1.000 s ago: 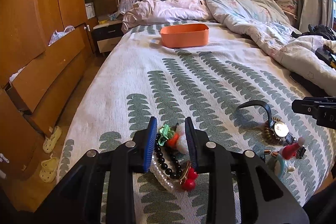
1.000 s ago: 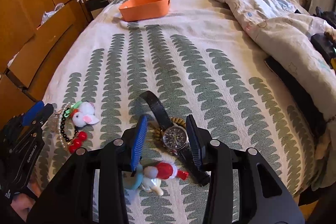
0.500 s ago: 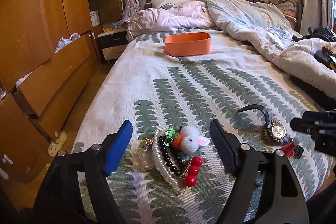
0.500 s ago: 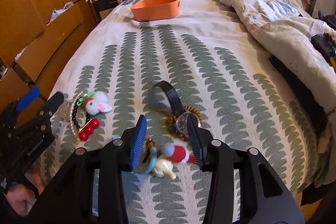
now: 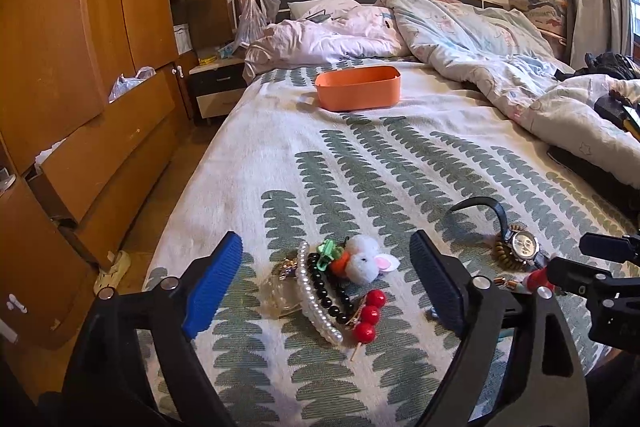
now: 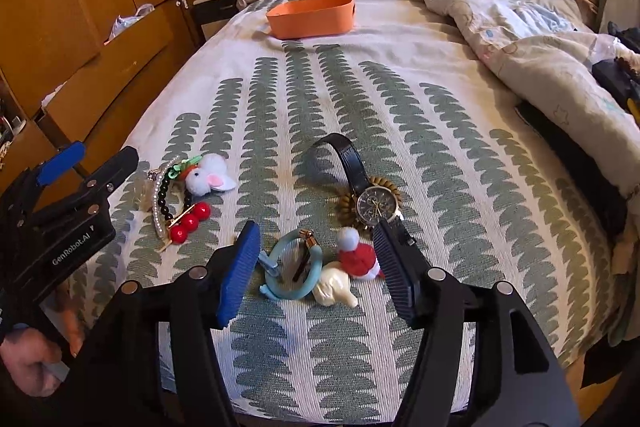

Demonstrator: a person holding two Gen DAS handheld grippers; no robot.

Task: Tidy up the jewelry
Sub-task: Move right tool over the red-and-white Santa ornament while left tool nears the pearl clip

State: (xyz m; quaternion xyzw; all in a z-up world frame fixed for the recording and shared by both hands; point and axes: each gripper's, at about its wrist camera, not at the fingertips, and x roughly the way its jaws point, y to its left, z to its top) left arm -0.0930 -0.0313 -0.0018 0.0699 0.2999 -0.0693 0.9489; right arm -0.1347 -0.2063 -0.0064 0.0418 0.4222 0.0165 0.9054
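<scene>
green-leaf bedspread [image 5: 360, 155] covers the bed i am working over, with a rumpled quilt [image 5: 500, 59] heaped at its far right. an orange bin [image 5: 358, 93] sits well up the bed, far from the jewelry. my left claw [image 5: 324, 287] has just been opening and stands spread wide, its blue pads [image 5: 212, 287] clear of the pile between them: a pearl strand [image 5: 316, 303], black beads, a white bunny hair tie [image 5: 366, 259] and a red berry clip [image 5: 370, 315]. my right claw [image 6: 316, 263] has also just been opening and is spread, touching nothing, with a teal bangle [image 6: 292, 267], a cream charm and a red santa-hat trinket [image 6: 358, 255] lying between its fingers. just beyond its right finger, a black-strap wristwatch [image 6: 376, 205] lies on a coiled brown hair tie. a hand [image 6: 28, 359] grips the left claw's handle.
</scene>
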